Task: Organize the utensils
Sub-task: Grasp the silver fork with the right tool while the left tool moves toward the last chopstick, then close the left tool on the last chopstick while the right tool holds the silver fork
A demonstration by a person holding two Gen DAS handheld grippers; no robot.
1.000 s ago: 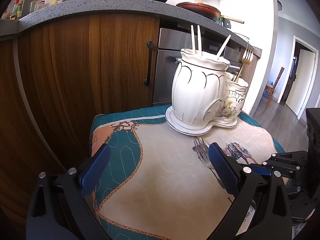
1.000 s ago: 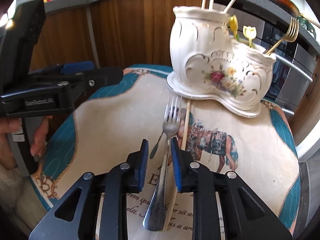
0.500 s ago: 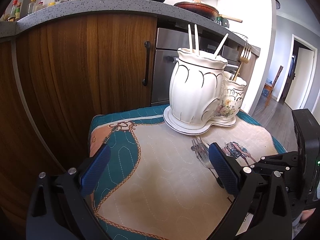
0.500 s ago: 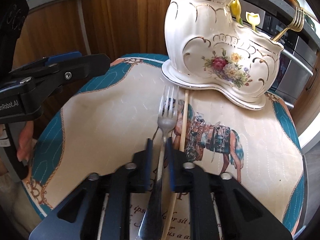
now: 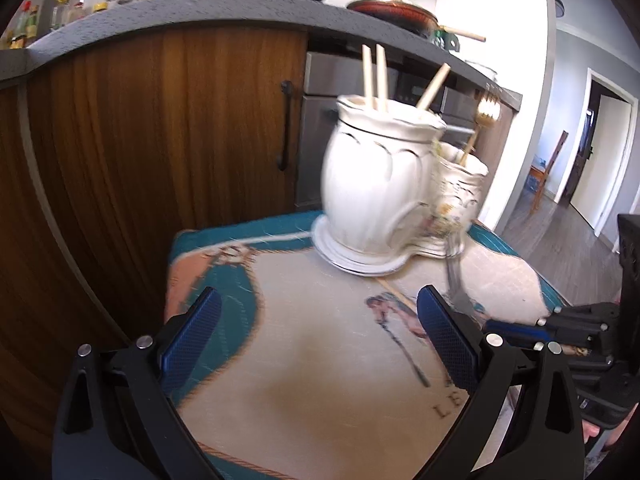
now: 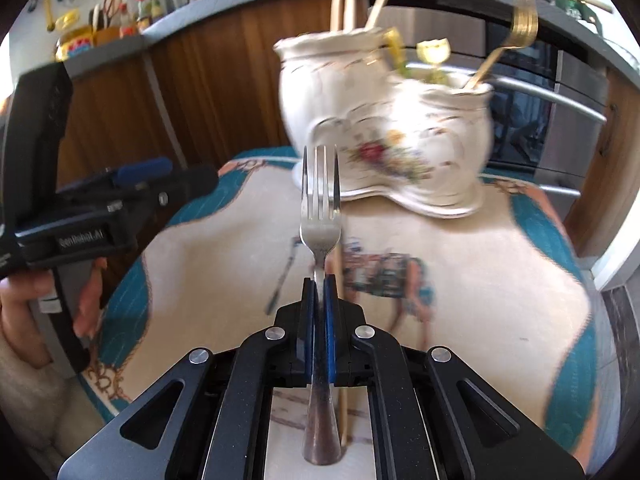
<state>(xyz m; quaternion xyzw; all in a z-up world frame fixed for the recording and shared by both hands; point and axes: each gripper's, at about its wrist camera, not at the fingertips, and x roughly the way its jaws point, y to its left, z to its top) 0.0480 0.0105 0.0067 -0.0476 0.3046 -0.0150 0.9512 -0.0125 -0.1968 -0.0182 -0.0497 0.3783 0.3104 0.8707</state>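
Step in hand: transfer. Right tool (image 6: 319, 316) pinches silver steel fork (image 6: 319, 216) by its neck, above the worktop. Left tool (image 5: 318, 344) spread, idle. Next: tilt upright over white floral ceramic holder (image 6: 400, 128).

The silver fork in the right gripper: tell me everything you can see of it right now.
The silver fork looks like plain polished metal, with four straight tines, a rounded neck and a handle that widens to a rounded end. The right gripper is shut on its neck, so the tines point forward toward the white ceramic holder and the handle runs back between the gripper's arms. It appears lifted off the mat; nothing else touches it.
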